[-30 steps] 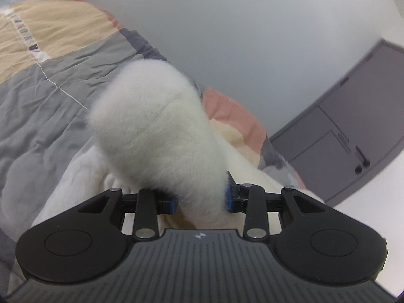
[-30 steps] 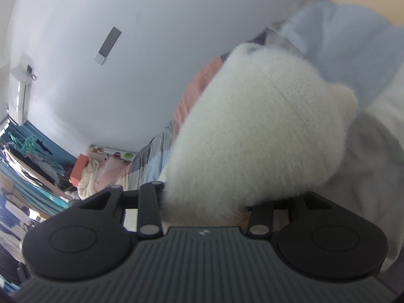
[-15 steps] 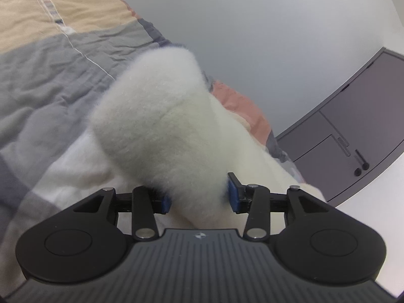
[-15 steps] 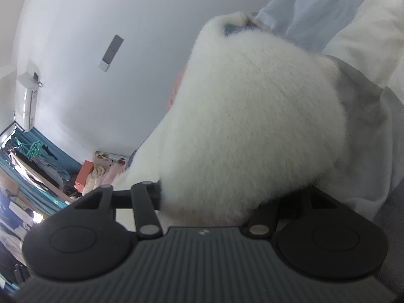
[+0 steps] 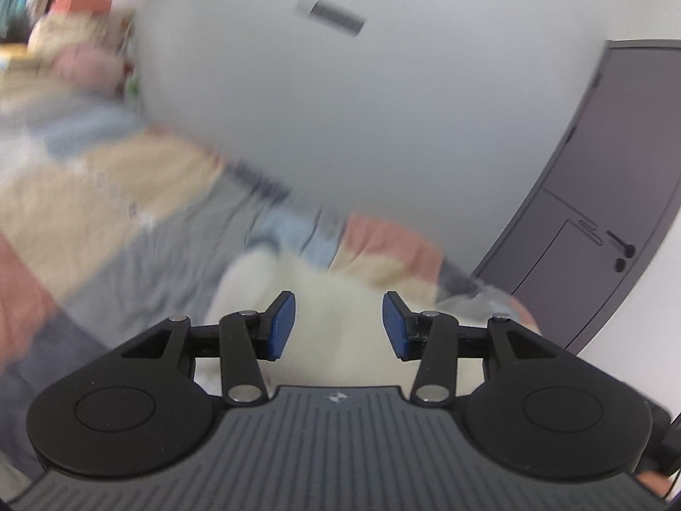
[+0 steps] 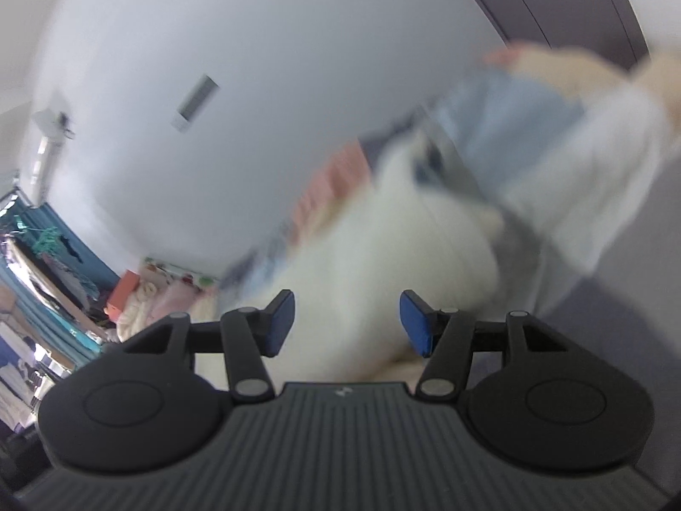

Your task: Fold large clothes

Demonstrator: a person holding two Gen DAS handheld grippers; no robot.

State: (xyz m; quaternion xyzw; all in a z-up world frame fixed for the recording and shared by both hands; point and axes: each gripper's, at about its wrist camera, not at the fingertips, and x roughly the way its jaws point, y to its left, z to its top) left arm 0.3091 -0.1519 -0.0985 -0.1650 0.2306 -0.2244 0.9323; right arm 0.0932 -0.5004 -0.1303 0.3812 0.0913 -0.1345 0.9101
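A fluffy white garment [image 5: 336,319] lies on a patchwork bedspread [image 5: 140,264]. In the left wrist view my left gripper [image 5: 338,325] is open above it, blue pads apart with nothing between them. In the right wrist view the same white garment [image 6: 404,264] lies in front of my right gripper [image 6: 347,323], which is also open and empty. Both views are blurred by motion.
The bedspread has grey, tan, orange and blue patches [image 6: 510,127]. A white wall [image 5: 383,106] stands behind the bed. A dark grey door [image 5: 604,213] is at the right. A cluttered shelf with clothes [image 6: 64,289] is at the far left.
Both grippers have opened and let go of the white garment, which has dropped onto the bed. Both have pulled back and tilted upward.
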